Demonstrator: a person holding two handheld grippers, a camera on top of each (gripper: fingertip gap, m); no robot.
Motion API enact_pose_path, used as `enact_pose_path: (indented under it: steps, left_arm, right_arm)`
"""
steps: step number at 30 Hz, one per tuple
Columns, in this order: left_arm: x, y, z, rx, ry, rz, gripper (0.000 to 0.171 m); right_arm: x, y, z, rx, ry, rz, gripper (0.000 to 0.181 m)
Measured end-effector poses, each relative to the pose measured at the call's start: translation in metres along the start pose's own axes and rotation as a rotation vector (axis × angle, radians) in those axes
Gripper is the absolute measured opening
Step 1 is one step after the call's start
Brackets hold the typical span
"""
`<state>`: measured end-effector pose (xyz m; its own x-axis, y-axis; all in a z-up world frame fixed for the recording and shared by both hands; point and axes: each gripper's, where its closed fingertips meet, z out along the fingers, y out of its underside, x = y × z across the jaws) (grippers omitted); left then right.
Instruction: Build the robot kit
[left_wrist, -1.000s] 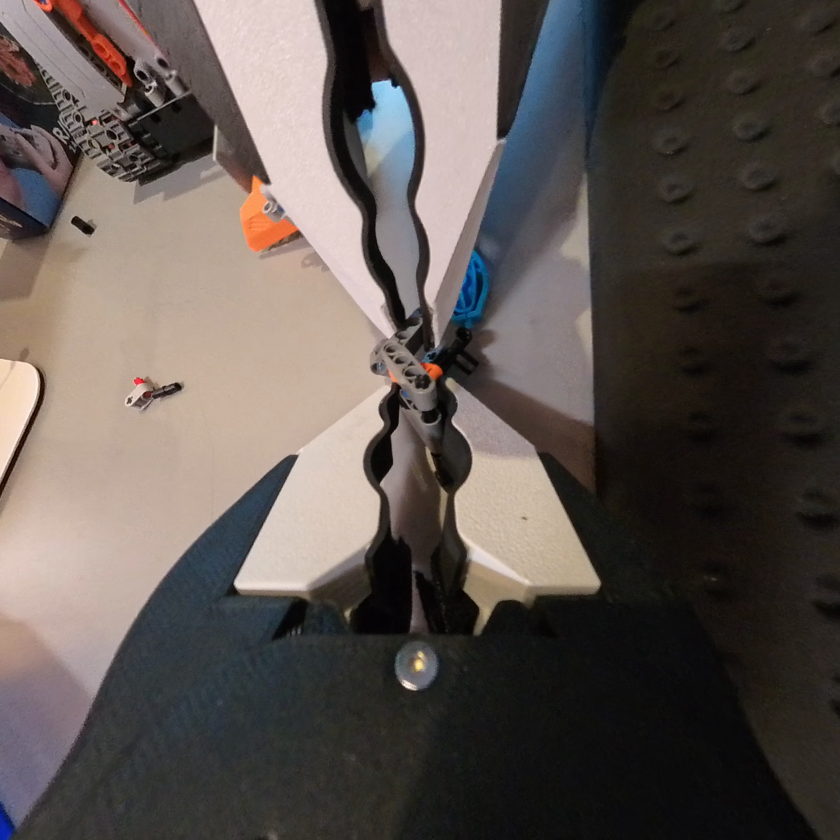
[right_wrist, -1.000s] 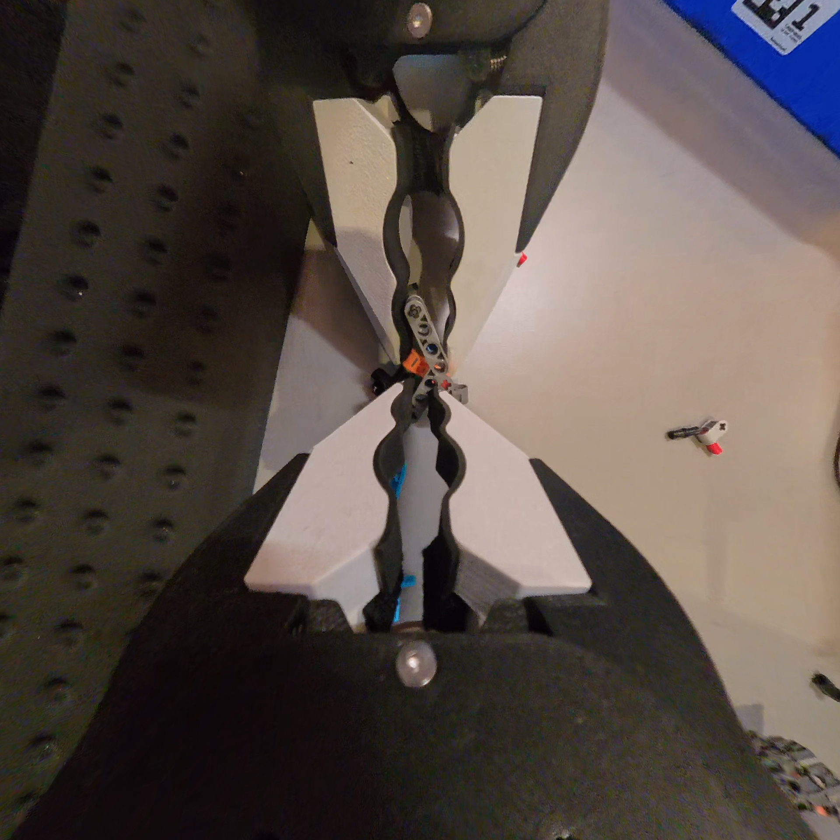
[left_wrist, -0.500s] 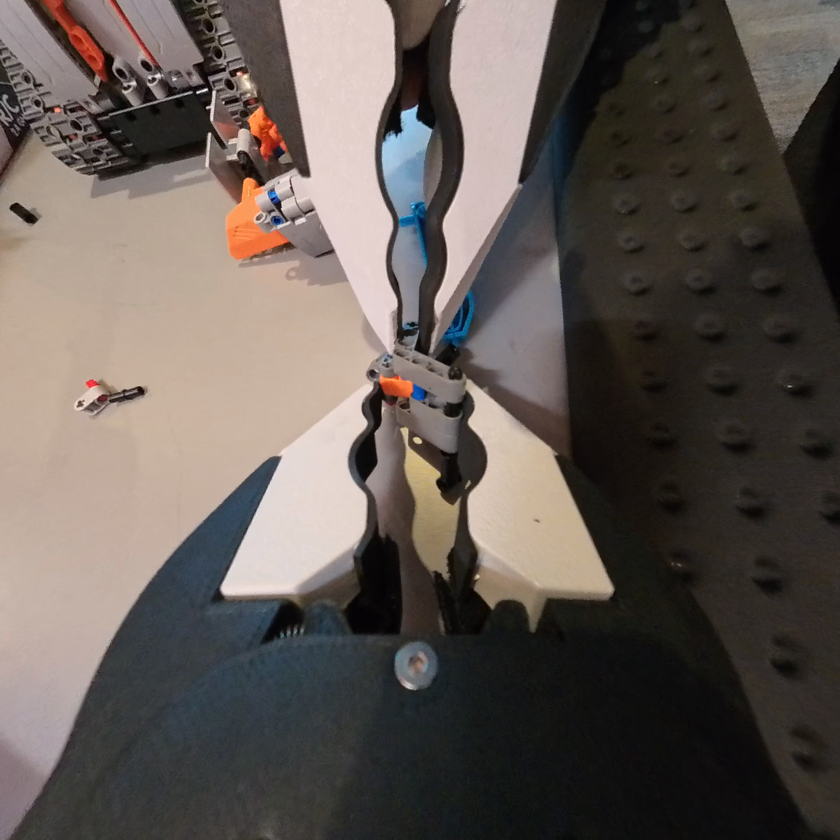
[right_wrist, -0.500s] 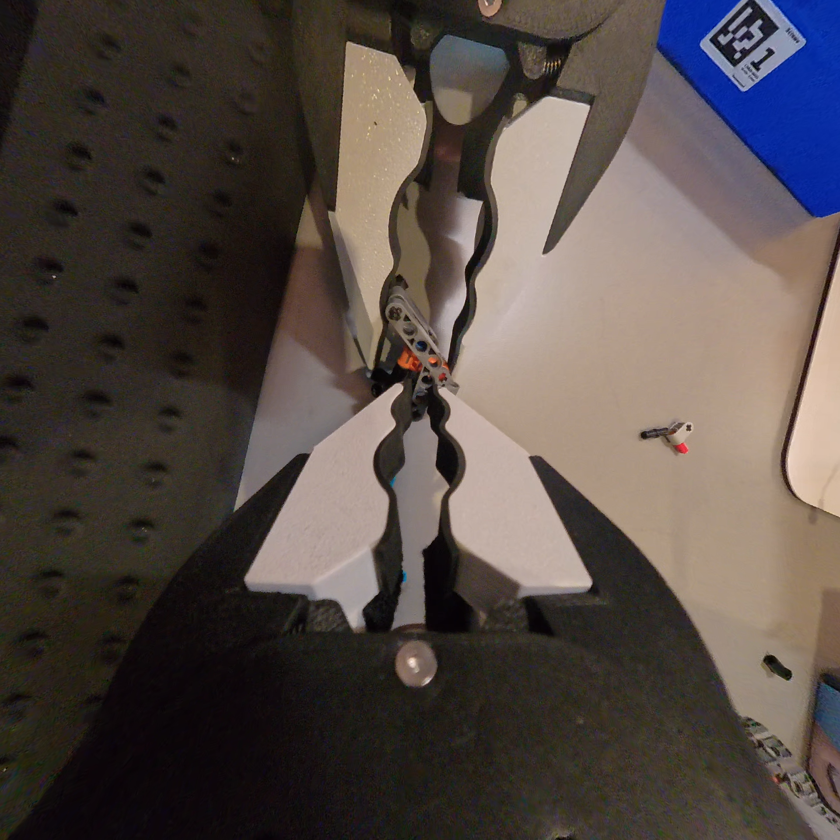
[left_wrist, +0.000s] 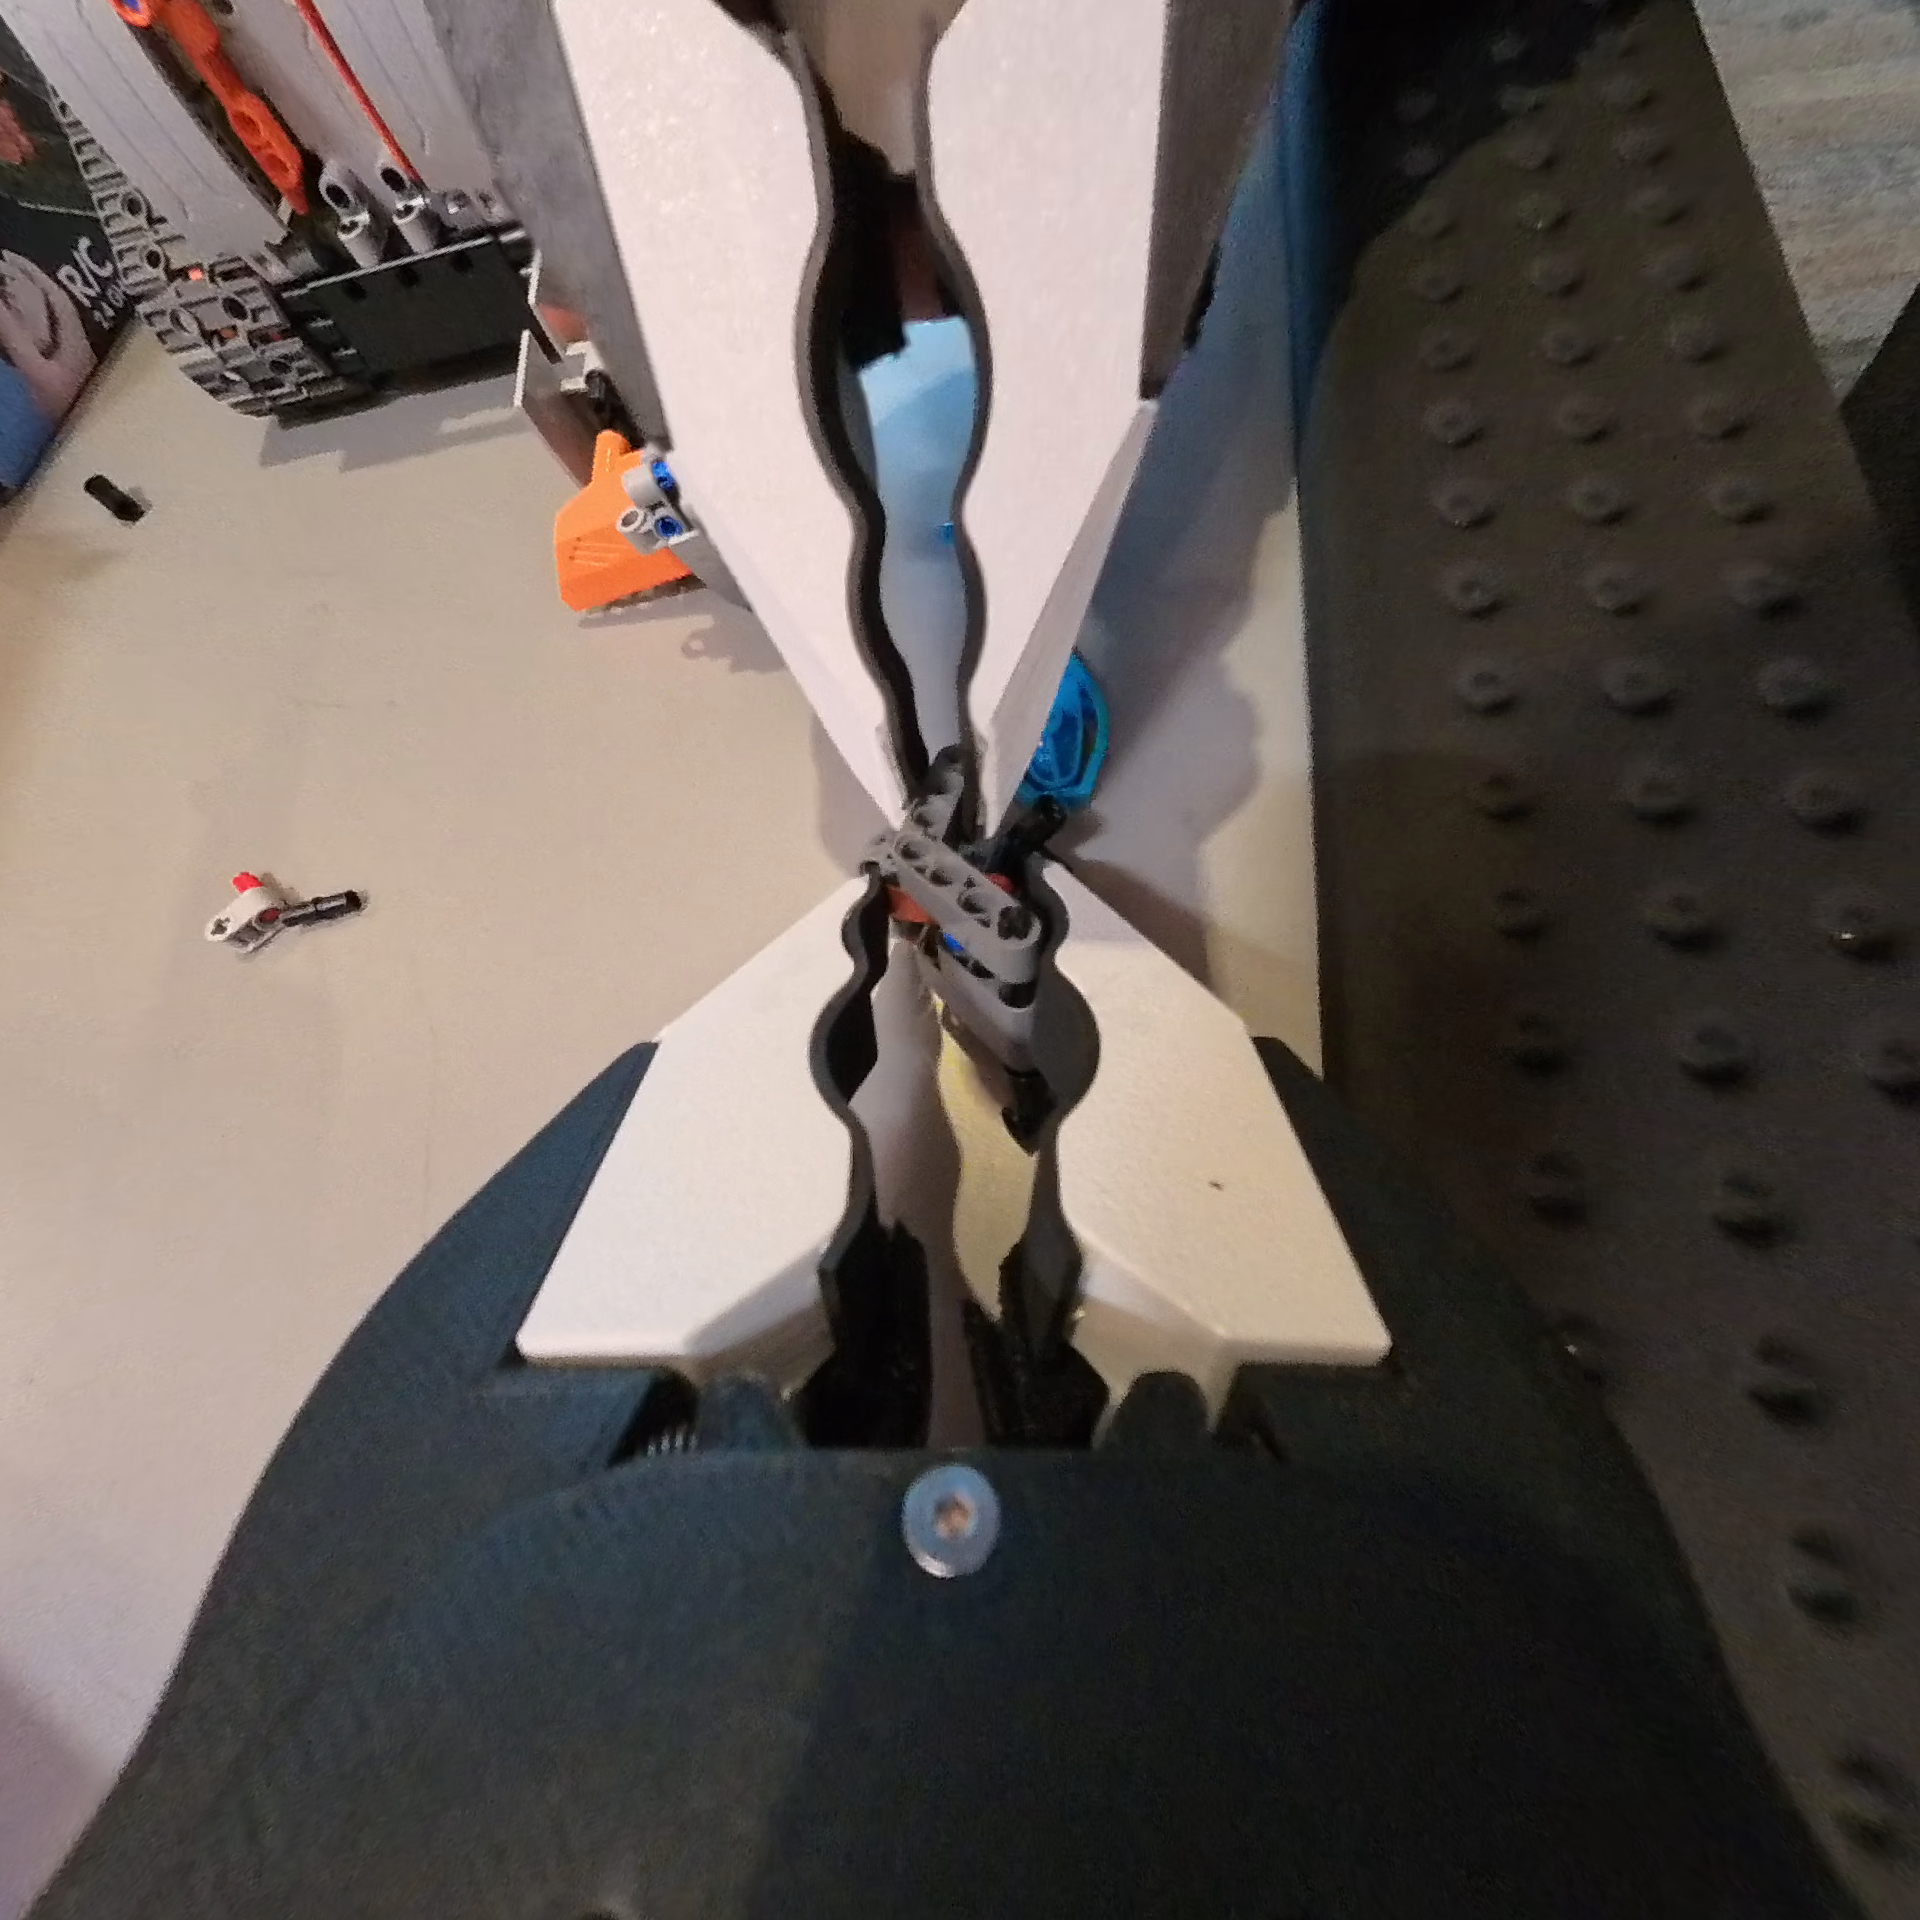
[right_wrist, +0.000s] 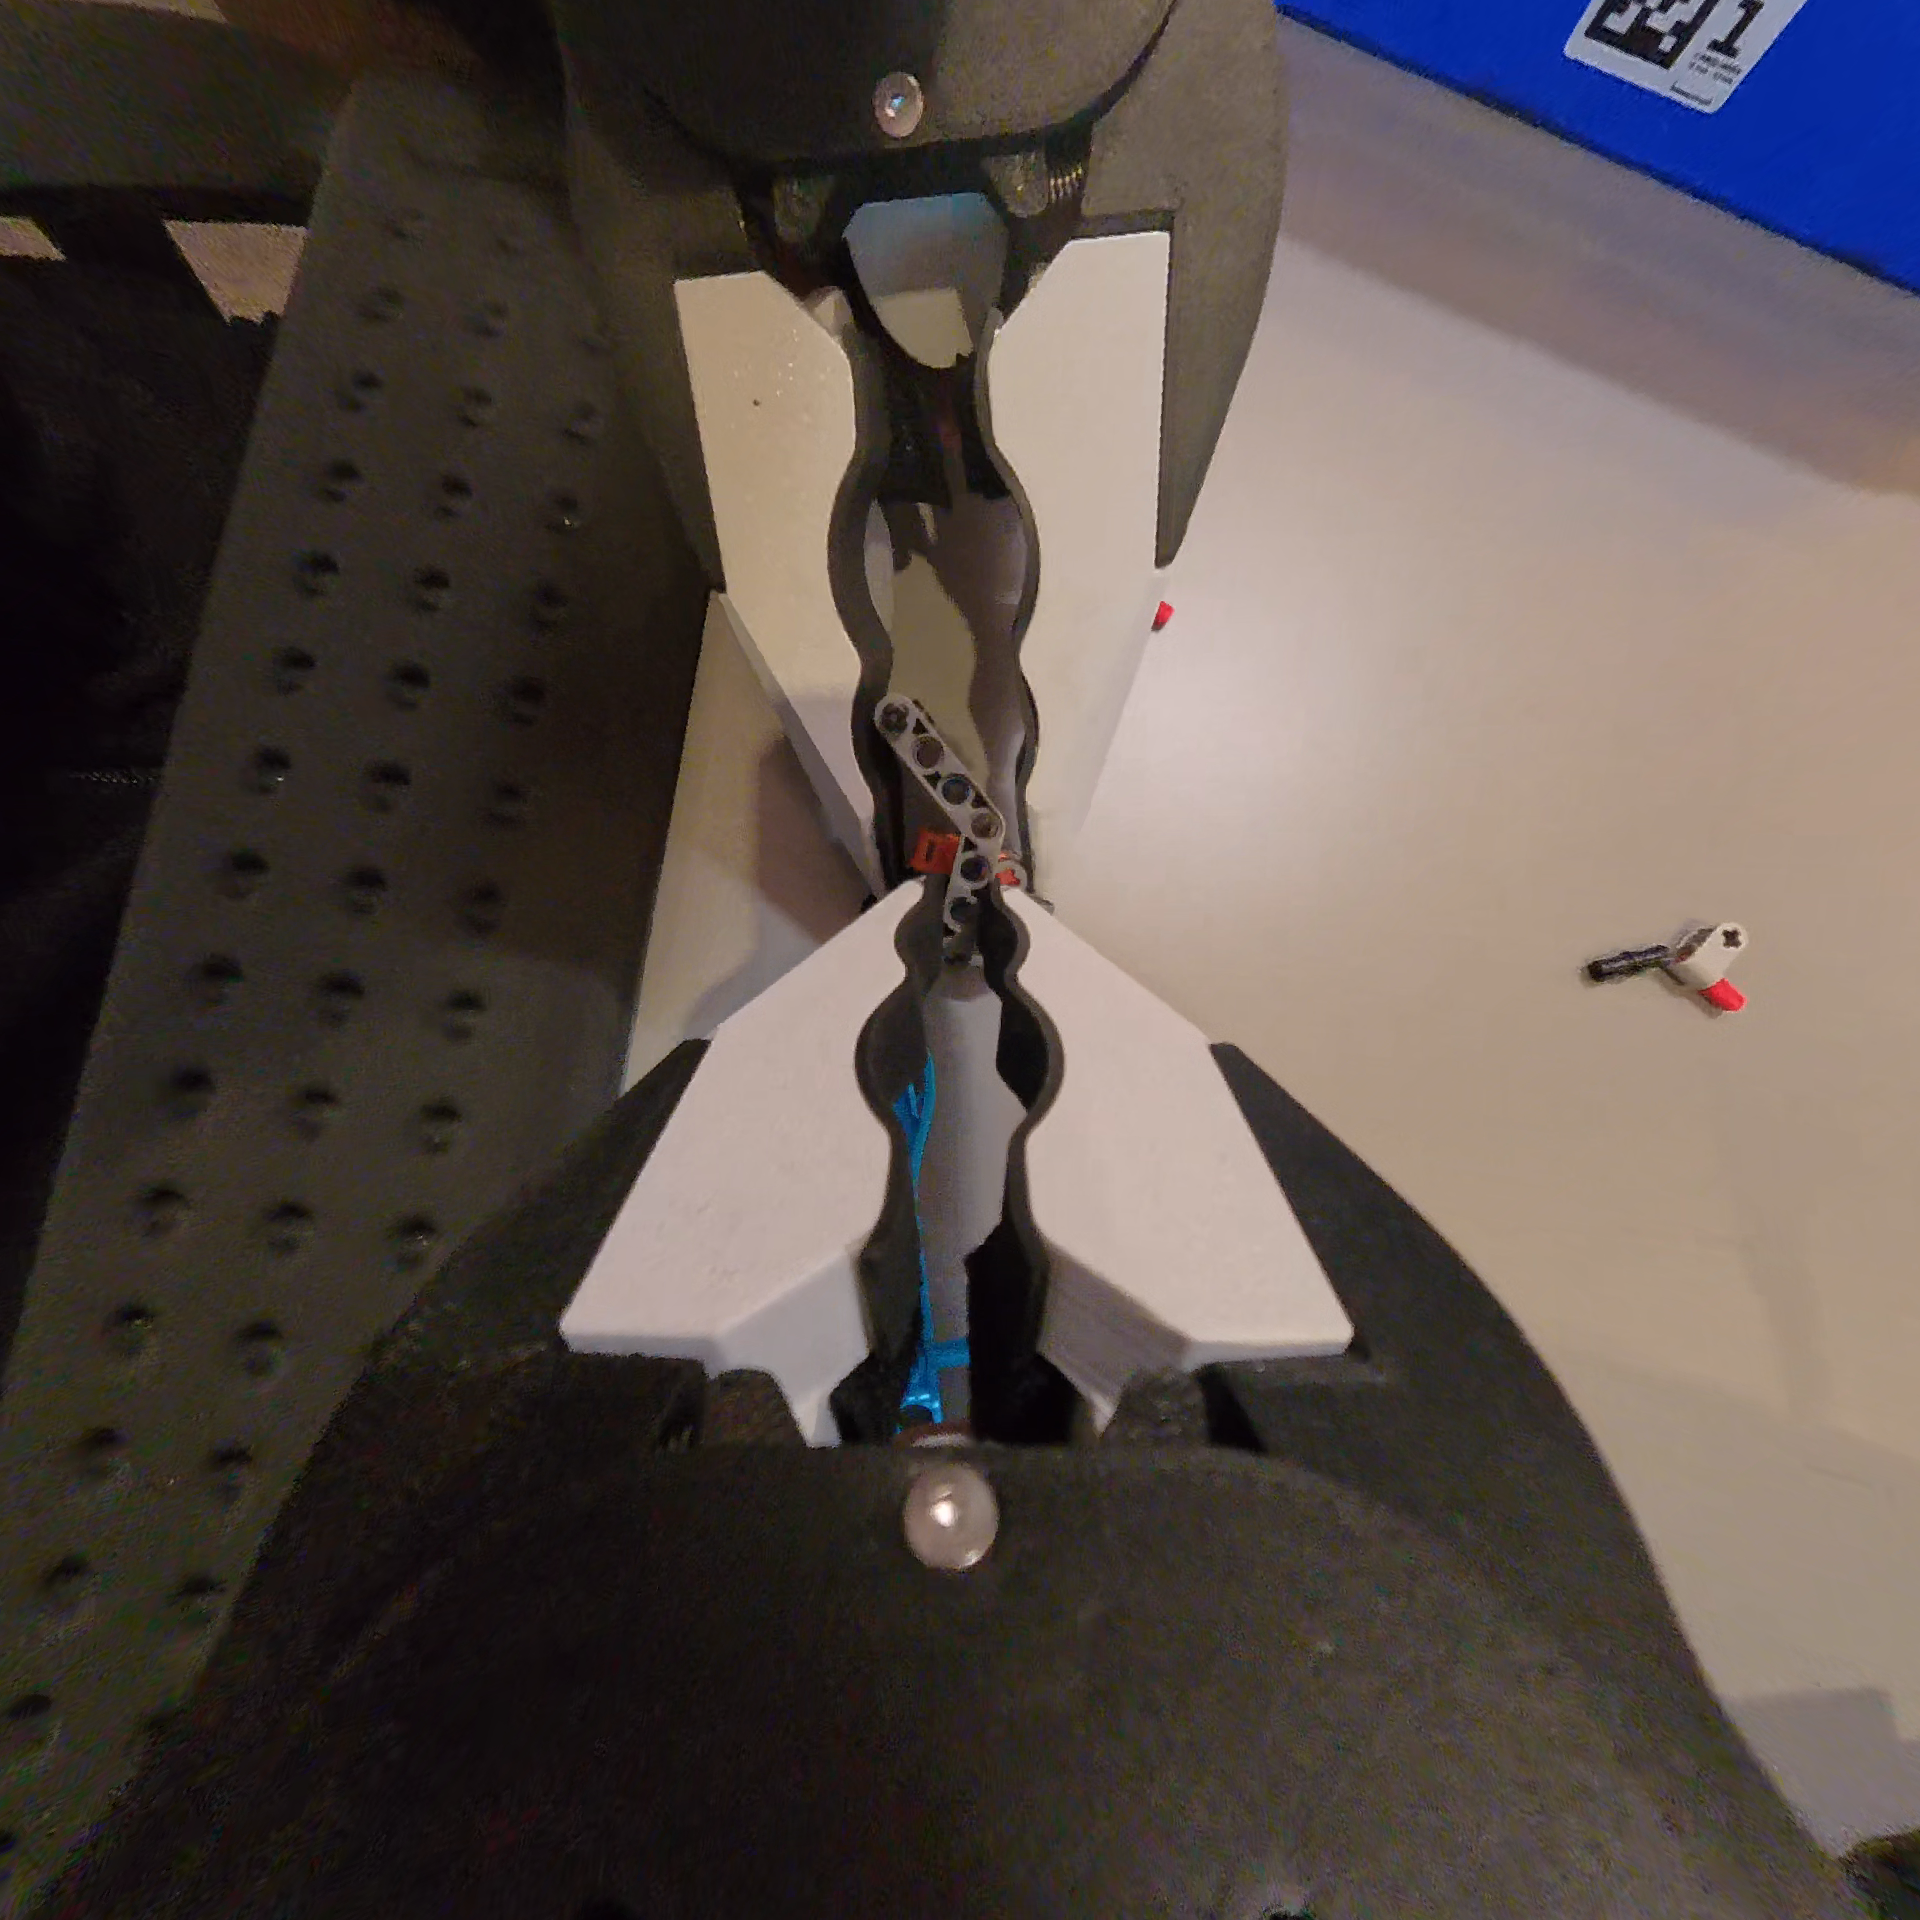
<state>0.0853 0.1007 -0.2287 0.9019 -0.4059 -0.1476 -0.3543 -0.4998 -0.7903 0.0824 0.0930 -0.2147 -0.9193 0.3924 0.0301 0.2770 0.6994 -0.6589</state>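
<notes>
1. Our left hand-held gripper (left_wrist: 961, 914) is closed on a small grey brick assembly (left_wrist: 966, 914), a bundle of holed beams joined by black pins, with an orange piece and a blue pin showing.
2. Our right hand-held gripper (right_wrist: 961, 914) meets it tip to tip and is clamped on the same grey brick assembly (right_wrist: 951, 810) from the opposite side; in the right wrist view one holed beam slants up between the left gripper's fingers.
3. The assembly is held in the air above the pale surface (left_wrist: 416, 779), touching nothing but the two grippers.
4. A blue round part (left_wrist: 1065, 738) lies just behind the right gripper's tip in the left wrist view; we cannot tell whether it touches the assembly.
5. A dark studded mat (left_wrist: 1610, 727) runs along the right of the left wrist view and the left of the right wrist view (right_wrist: 343, 727).
6. Alone on the surface, well apart from the grippers, lies a small white connector with a red tip on a black pin (left_wrist: 275, 909), also seen in the right wrist view (right_wrist: 1683, 961).
7. Farther back in the left wrist view, an orange brick piece (left_wrist: 613, 540) with grey and blue pins sits near a large grey-and-black brick model with tracks (left_wrist: 312, 291).
8. A short black pin (left_wrist: 112, 497) lies near the left edge.
9. A blue box (right_wrist: 1662, 114) with a white sticker fills the top right of the right wrist view.
</notes>
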Motion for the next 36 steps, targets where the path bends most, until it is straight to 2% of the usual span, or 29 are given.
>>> enact_pose_path:
  steps: [5, 12, 18, 30, 36]
  left_arm:
    - [-0.0010, -0.0002, 0.0001, 0.002, 0.003, -0.012, 0.025]
    - [-0.0012, 0.0014, 0.0018, -0.014, 0.020, -0.032, 0.023]
    - [-0.0011, 0.0012, 0.0017, -0.012, 0.036, -0.049, 0.022]
    - [0.0019, 0.0073, 0.0052, -0.059, 0.044, -0.027, 0.020]
    - [0.0015, 0.0080, 0.0056, -0.063, 0.038, -0.027, 0.020]
  right_arm:
    - [0.0016, 0.0000, -0.0012, 0.006, -0.013, 0.012, 0.005]
    - [0.0035, -0.0004, -0.0036, 0.050, -0.122, 0.116, 0.005]
    - [0.0025, -0.0003, -0.0045, 0.039, -0.122, 0.103, 0.005]
    - [-0.0004, 0.0086, 0.0032, -0.079, -0.042, -0.037, 0.005]
    - [0.0010, 0.0088, 0.0038, -0.092, -0.116, -0.005, 0.004]
